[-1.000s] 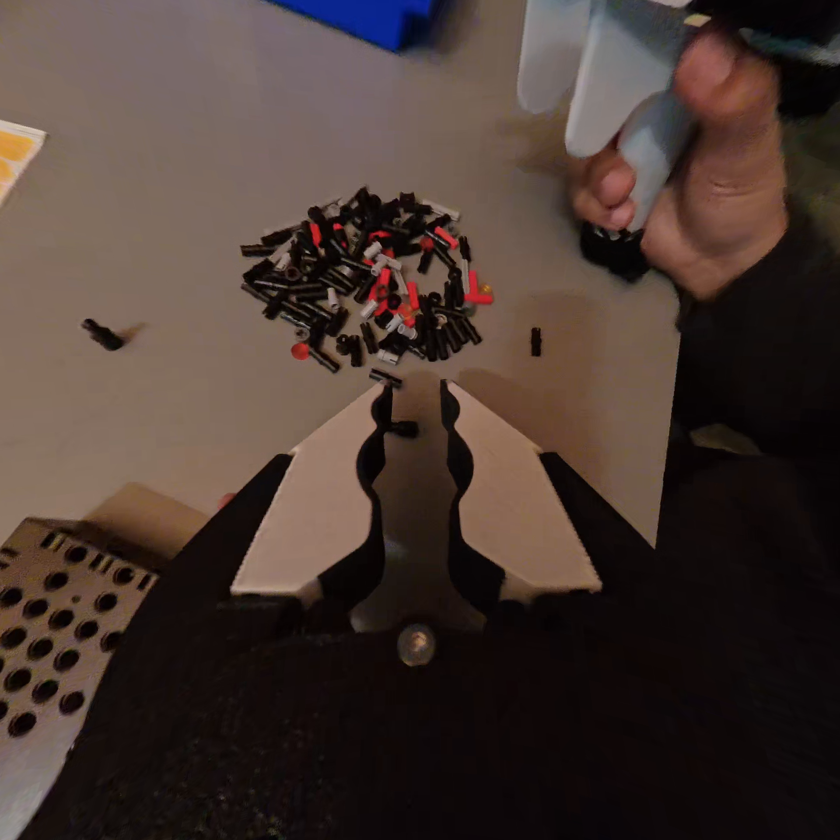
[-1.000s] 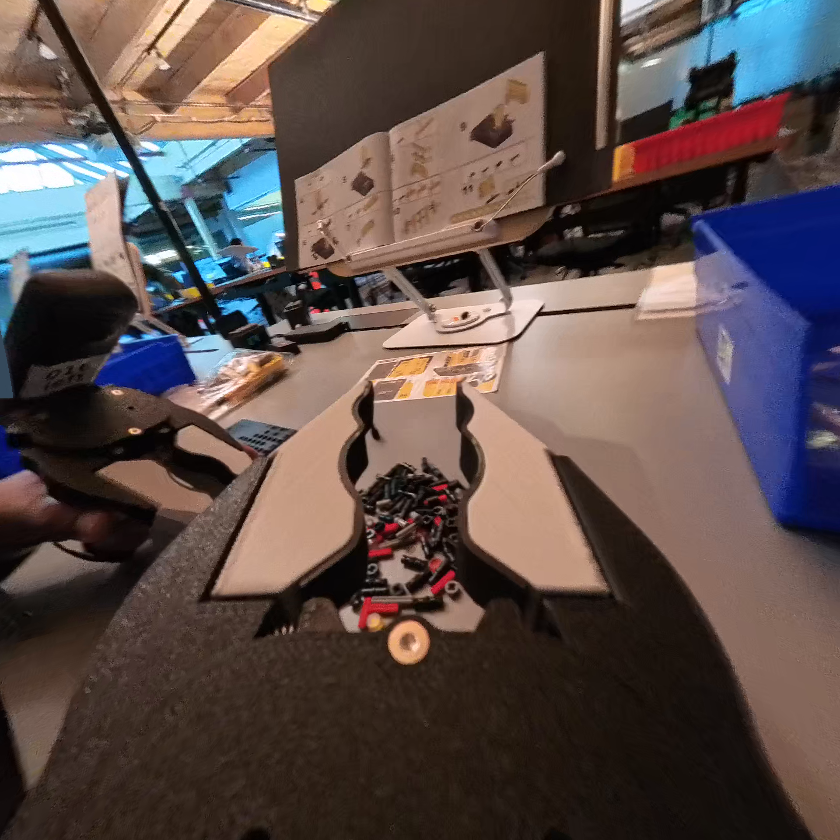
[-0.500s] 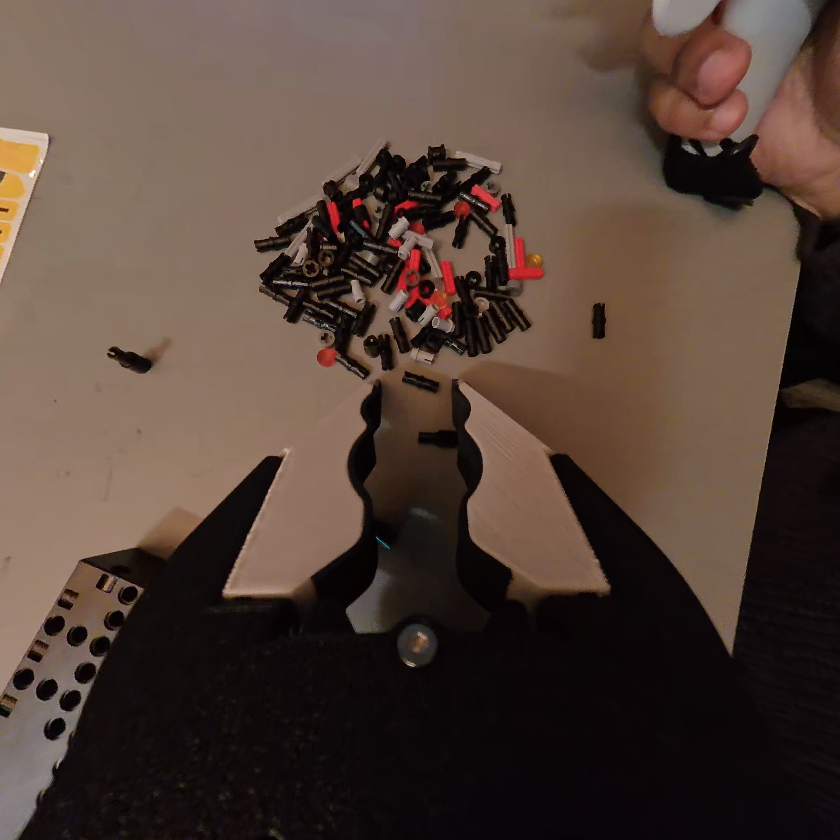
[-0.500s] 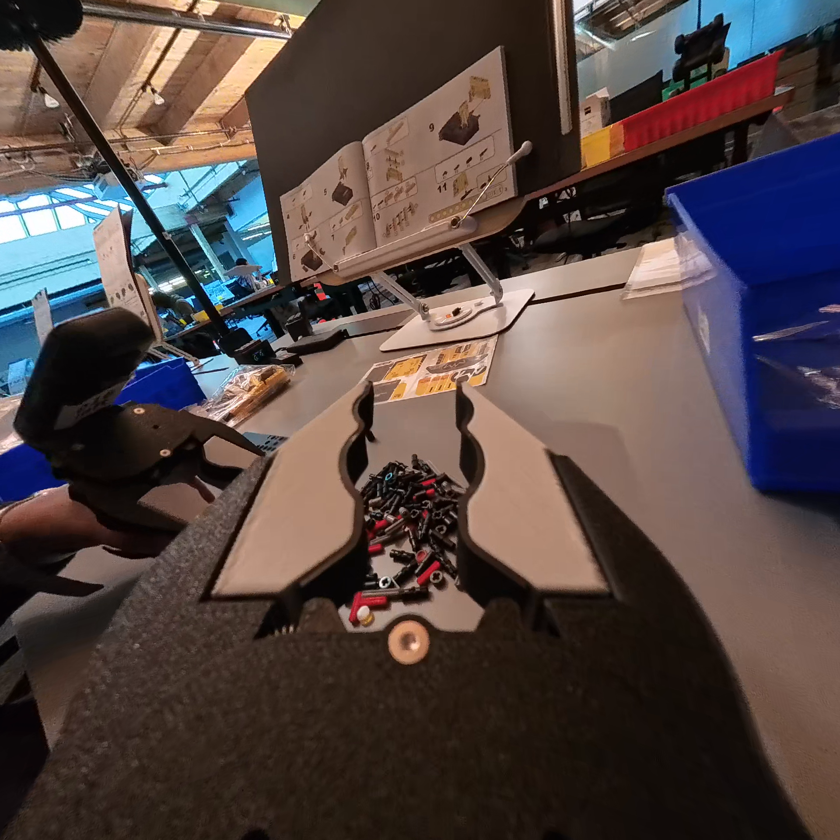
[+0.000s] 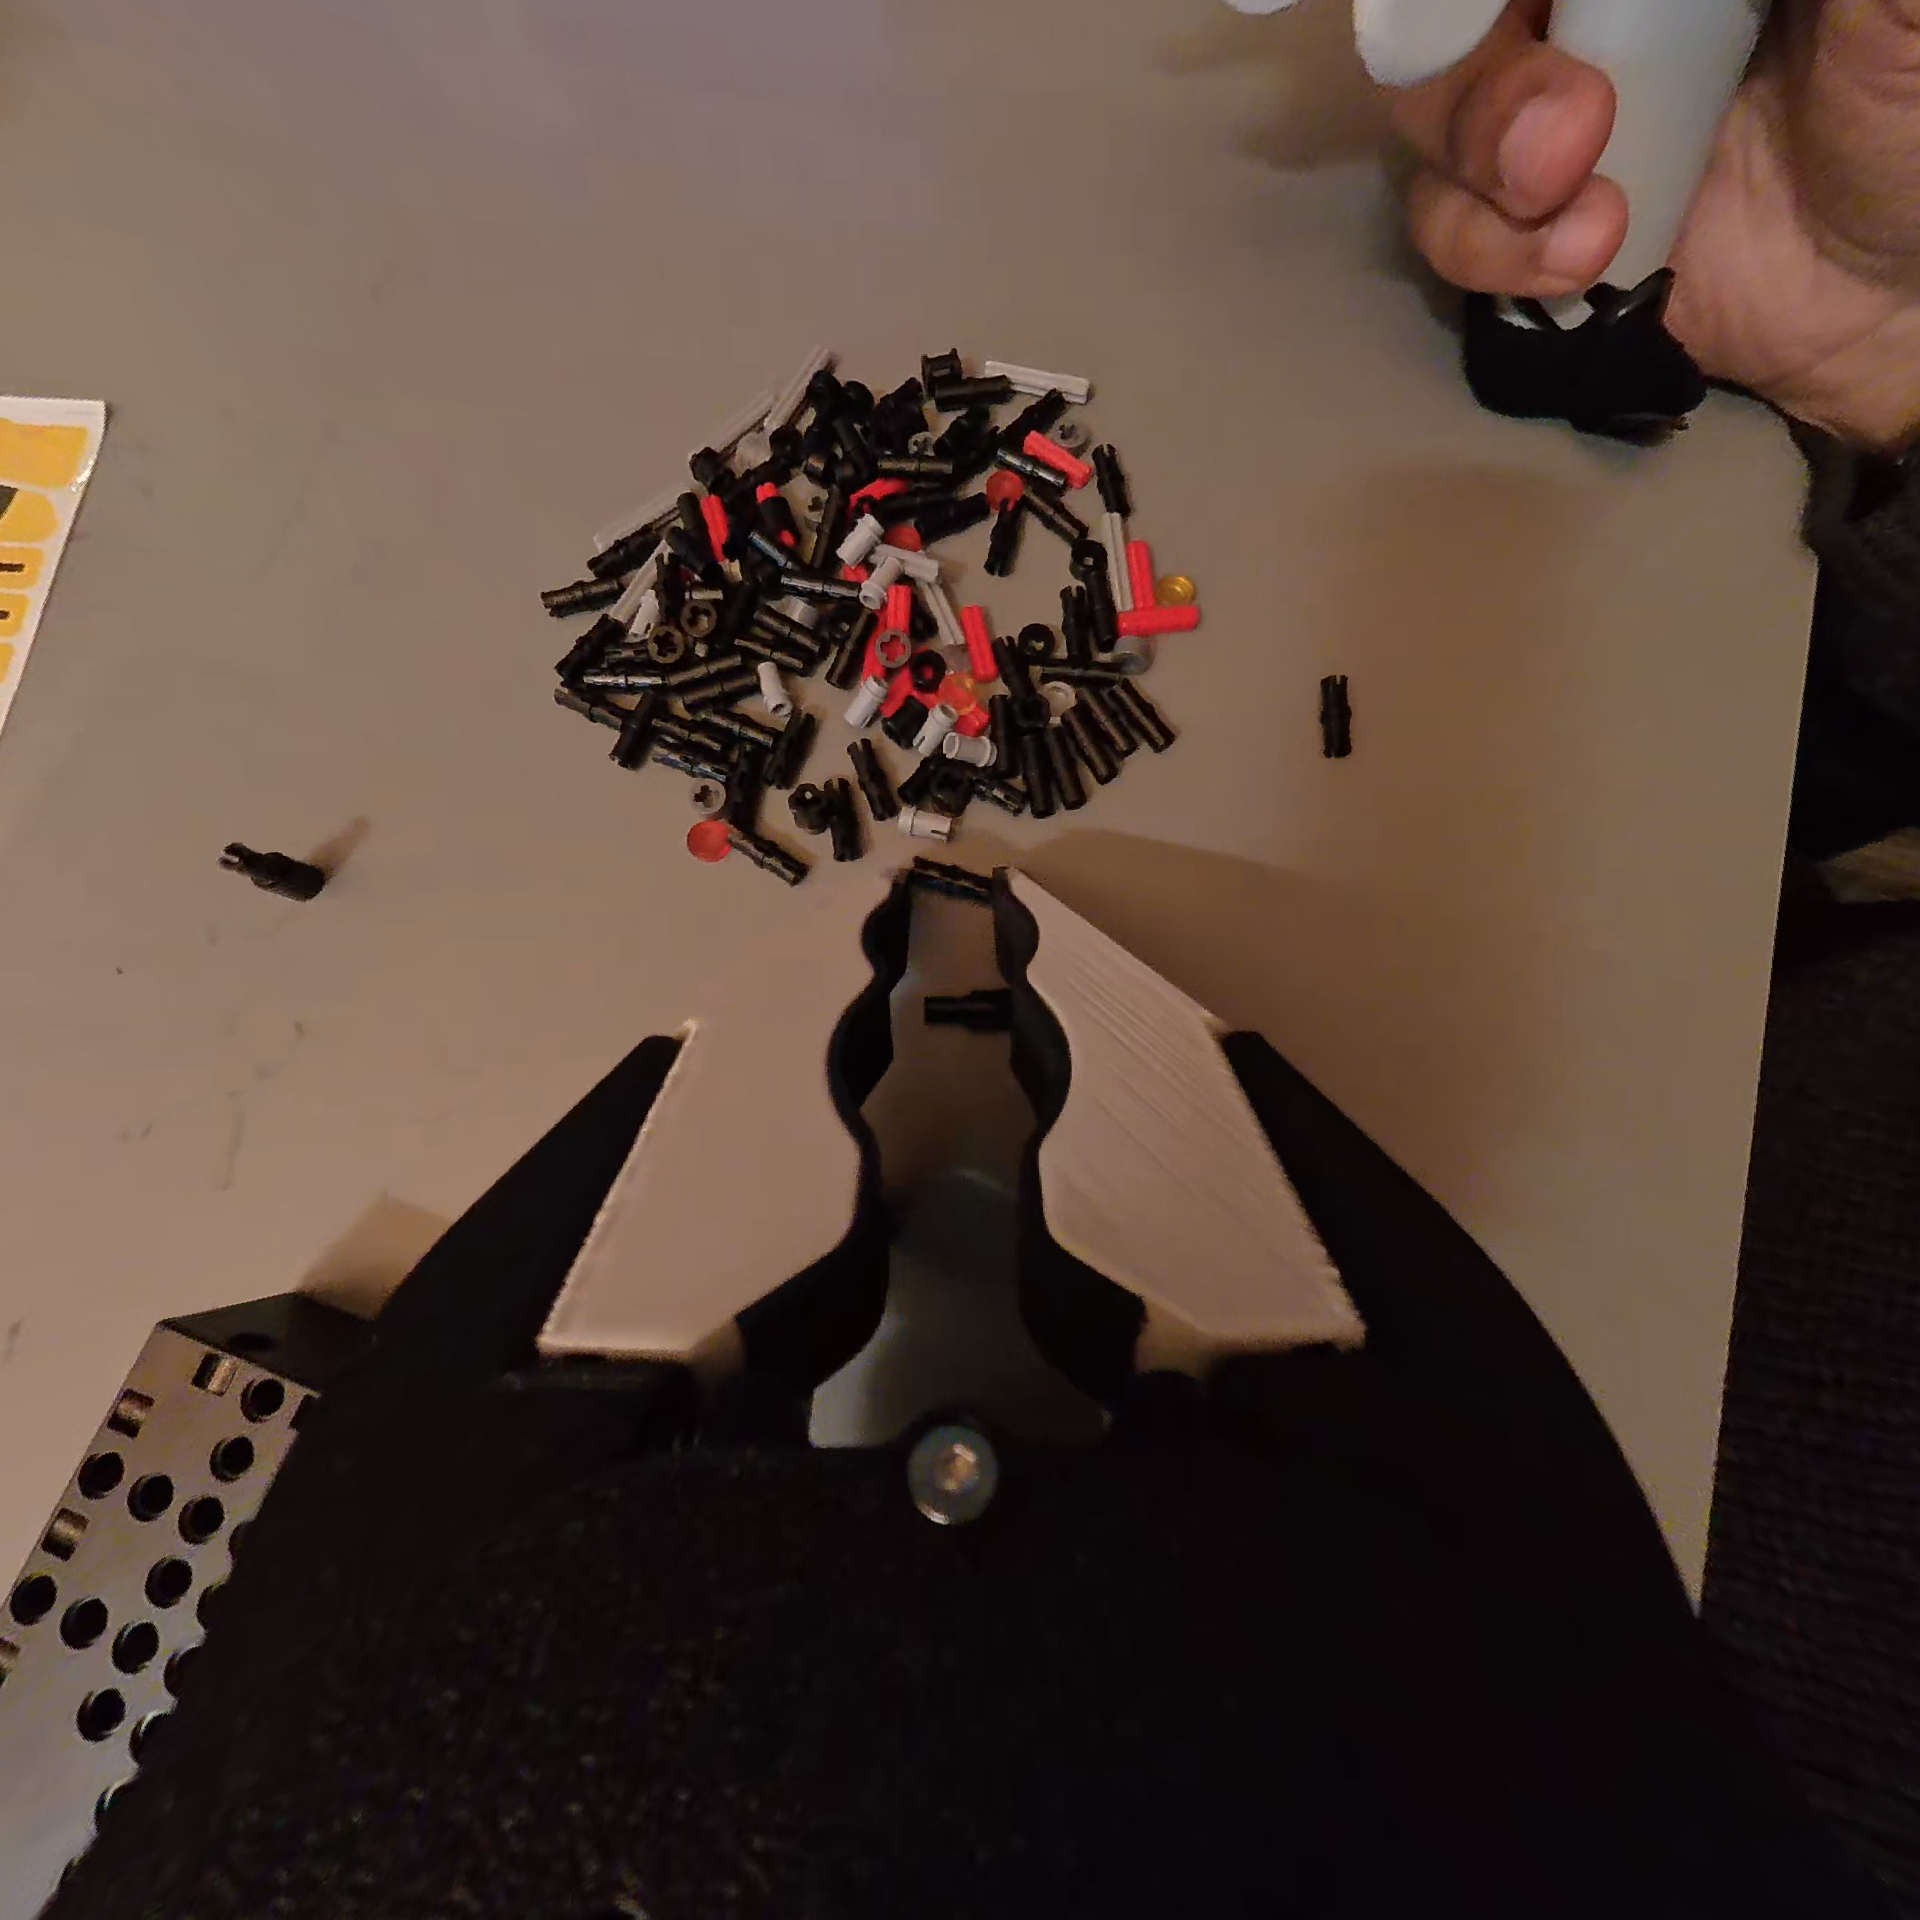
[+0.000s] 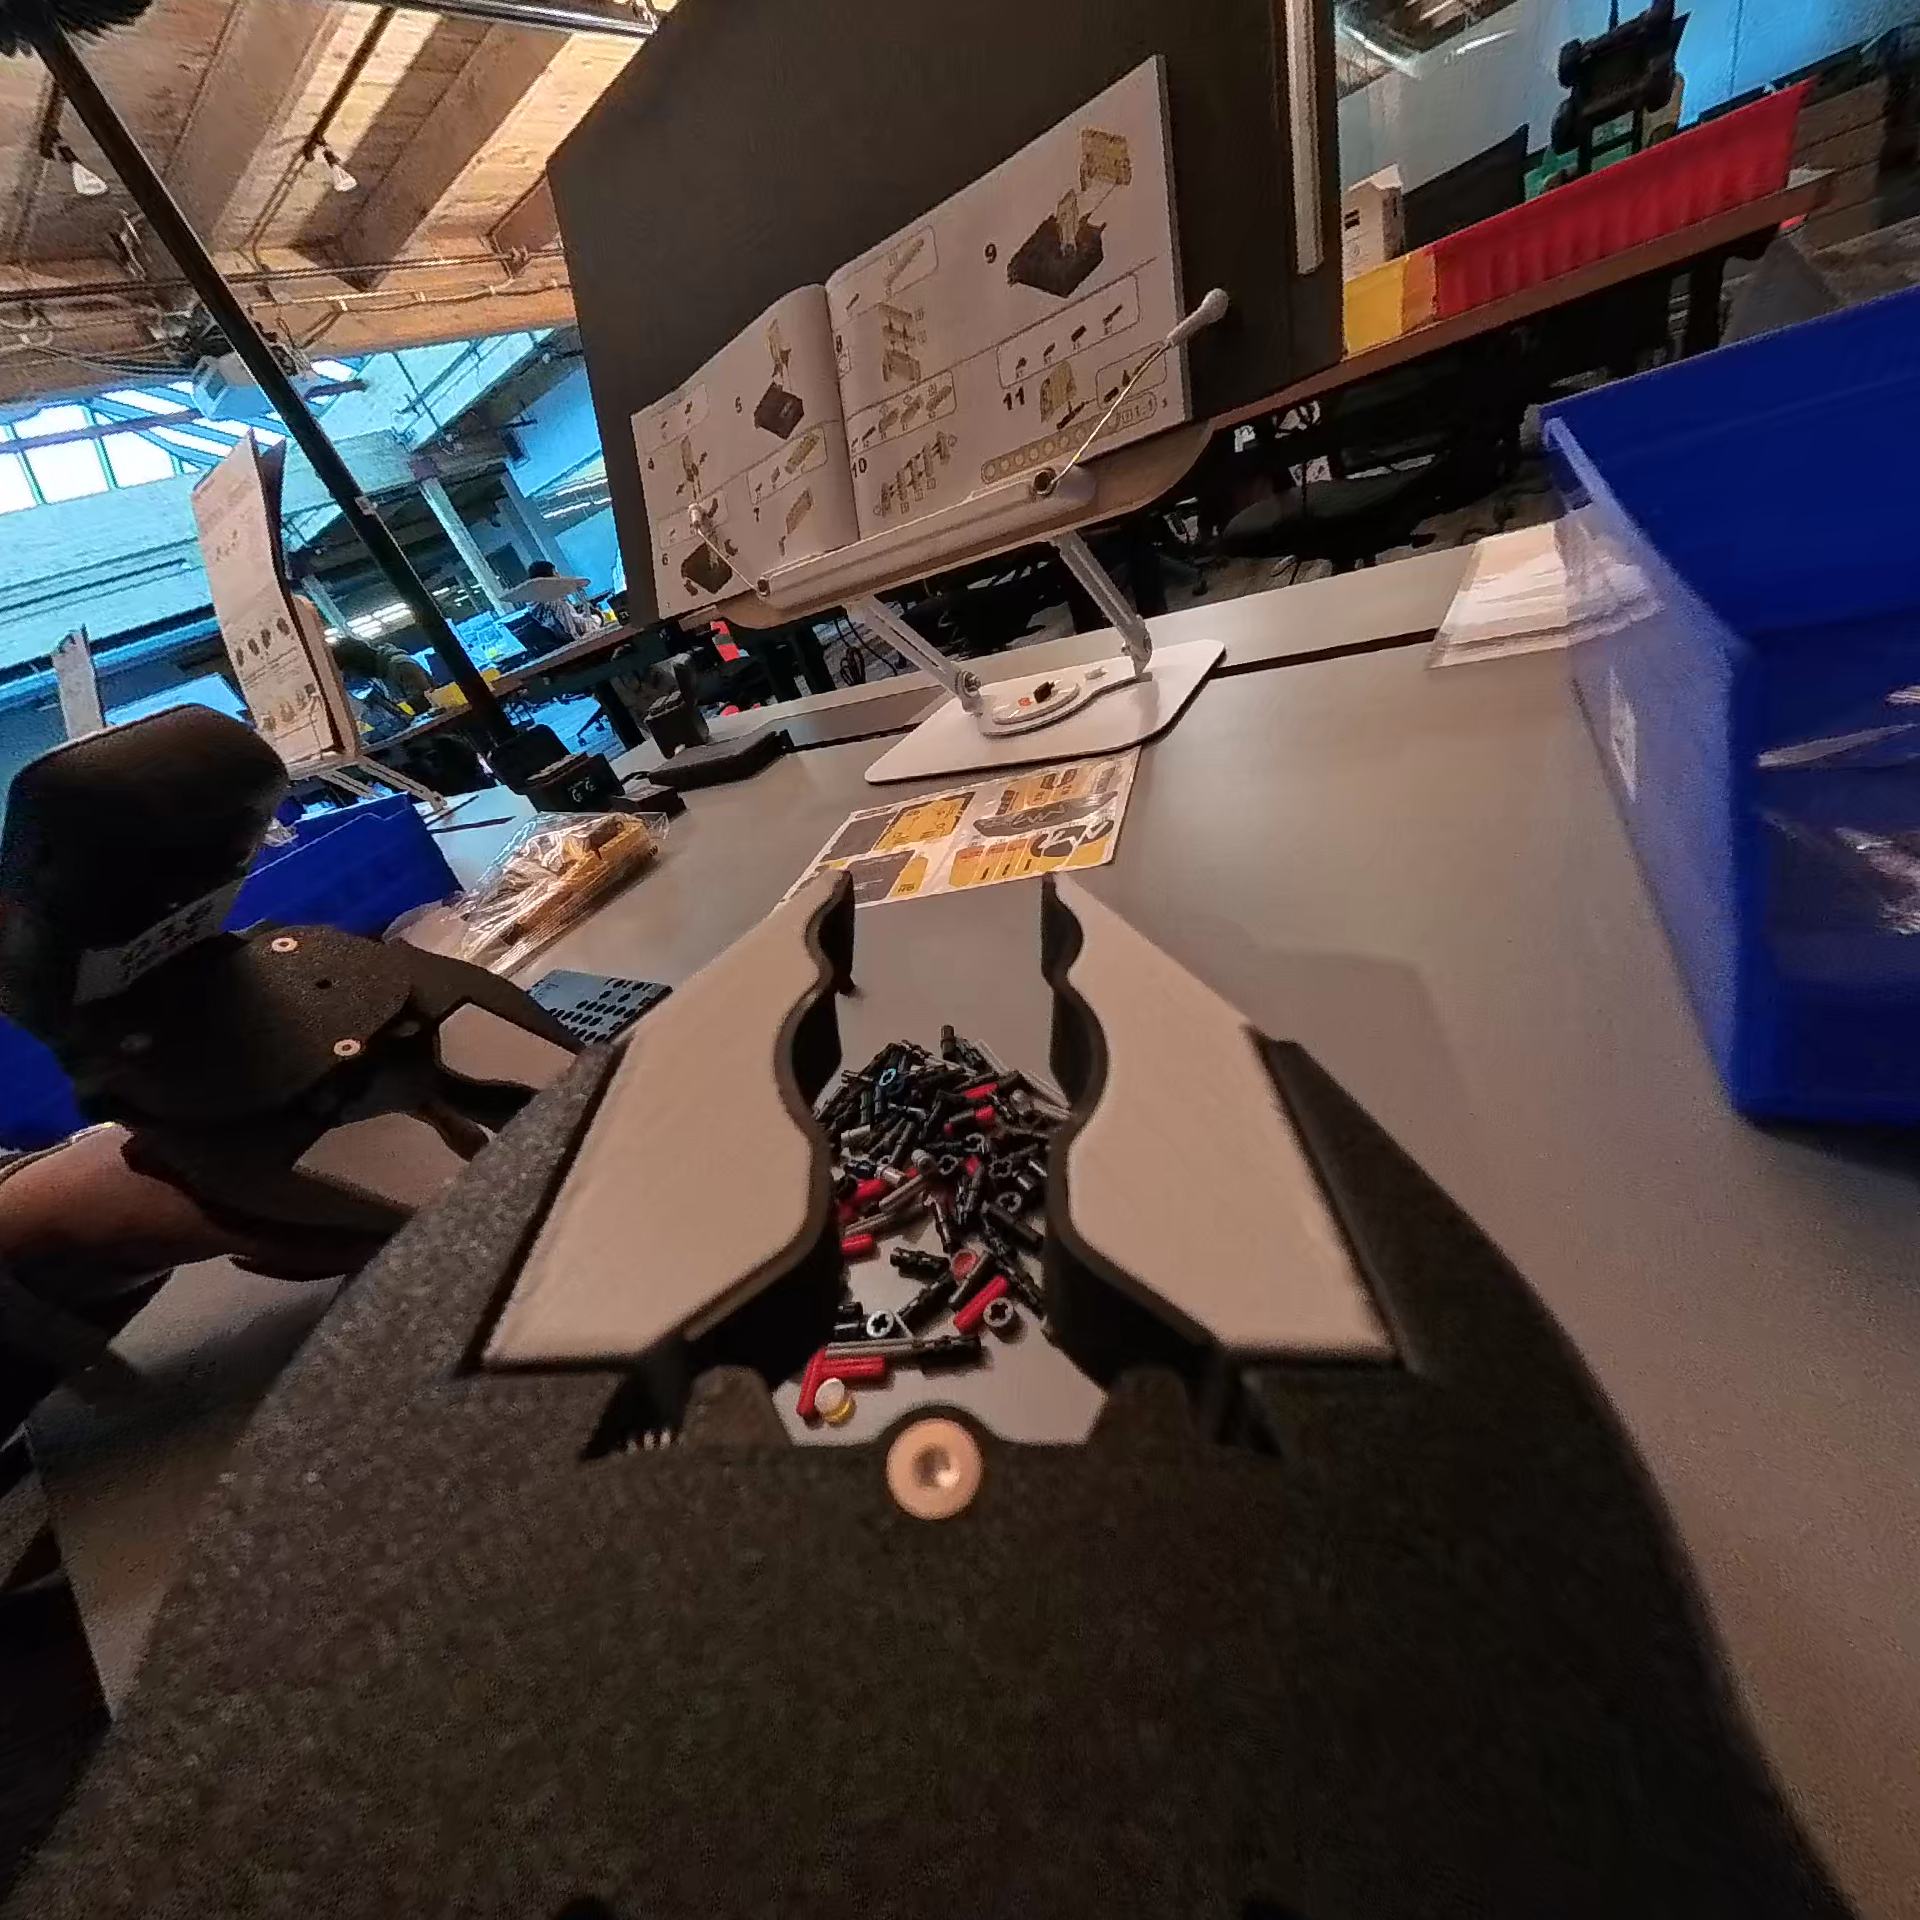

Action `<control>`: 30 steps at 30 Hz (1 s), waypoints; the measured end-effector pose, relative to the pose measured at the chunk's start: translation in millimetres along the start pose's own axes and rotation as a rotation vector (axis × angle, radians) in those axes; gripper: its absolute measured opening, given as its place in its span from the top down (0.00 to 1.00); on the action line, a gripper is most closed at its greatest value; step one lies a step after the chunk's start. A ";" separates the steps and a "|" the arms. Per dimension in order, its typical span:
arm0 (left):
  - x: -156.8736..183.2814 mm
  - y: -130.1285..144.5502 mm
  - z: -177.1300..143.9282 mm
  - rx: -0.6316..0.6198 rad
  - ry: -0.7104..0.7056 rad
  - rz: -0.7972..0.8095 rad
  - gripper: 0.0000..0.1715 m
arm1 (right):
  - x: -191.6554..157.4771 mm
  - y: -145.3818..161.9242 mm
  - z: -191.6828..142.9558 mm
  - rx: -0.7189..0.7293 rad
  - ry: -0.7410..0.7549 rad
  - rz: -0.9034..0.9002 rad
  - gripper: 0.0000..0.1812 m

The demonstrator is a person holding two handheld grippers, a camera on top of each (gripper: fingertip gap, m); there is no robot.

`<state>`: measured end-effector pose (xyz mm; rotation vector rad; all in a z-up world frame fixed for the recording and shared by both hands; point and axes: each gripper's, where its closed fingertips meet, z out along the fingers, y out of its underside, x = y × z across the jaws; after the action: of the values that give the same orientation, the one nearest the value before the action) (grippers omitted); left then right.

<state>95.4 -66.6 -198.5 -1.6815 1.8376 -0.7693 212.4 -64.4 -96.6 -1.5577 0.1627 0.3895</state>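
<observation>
Down onto a plain grey table top (image 5: 312, 260) from the left wrist view: a loose heap of small black, red and pale grey plastic connector pins and bushes (image 5: 873, 613).

Just short of the heap's near edge, the left gripper (image 5: 951, 894), with its pale fingers drawn to a narrow gap. Right at the tips, one short black pin (image 5: 948, 881) lying crosswise. Deeper in the gap, a second short black pin (image 5: 966, 1006), near or against the right finger and short of the left one. Looks to be lying on the table rather than pinched.

Well apart from the heap, one stray black pin to the left (image 5: 272, 871) and another to the right (image 5: 1337, 715). Low left, a black perforated plate (image 5: 135, 1507). At the left edge, a yellow printed sheet (image 5: 31, 540).

Top right, a hand (image 5: 1766, 208) wrapped round a pale handle.

In the right wrist view, the right gripper (image 6: 948, 904) low over the same heap, with fingers fairly wide and nothing between them. Beyond, an open instruction booklet on a tilted stand (image 6: 914, 416). To the right, a blue plastic bin (image 6: 1766, 675).
</observation>
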 end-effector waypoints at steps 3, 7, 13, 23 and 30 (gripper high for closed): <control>-0.4 -6.3 -1.7 0.035 0.012 -0.010 0.92 | -1.2 0.6 1.3 -0.003 0.002 -0.008 0.80; -12.3 -19.9 -13.2 0.123 0.034 -0.067 0.92 | -5.7 3.2 7.4 -0.017 0.008 -0.034 0.80; -66.4 -50.5 -52.2 0.361 0.053 -0.228 0.92 | -67.1 2.8 43.4 -0.111 -0.181 -0.020 0.80; -160.6 -66.1 -119.6 0.723 0.069 -0.450 0.92 | -117.8 -60.9 161.7 -0.028 -0.387 -0.294 0.80; -167.3 -52.6 -132.4 0.795 0.201 -0.584 0.92 | -82.5 -9.3 167.7 -0.151 -0.317 -0.265 0.80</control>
<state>52.0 104.5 -67.6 -1.5932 0.8883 -1.6850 115.1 90.3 -56.6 -1.6181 -0.3226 0.4392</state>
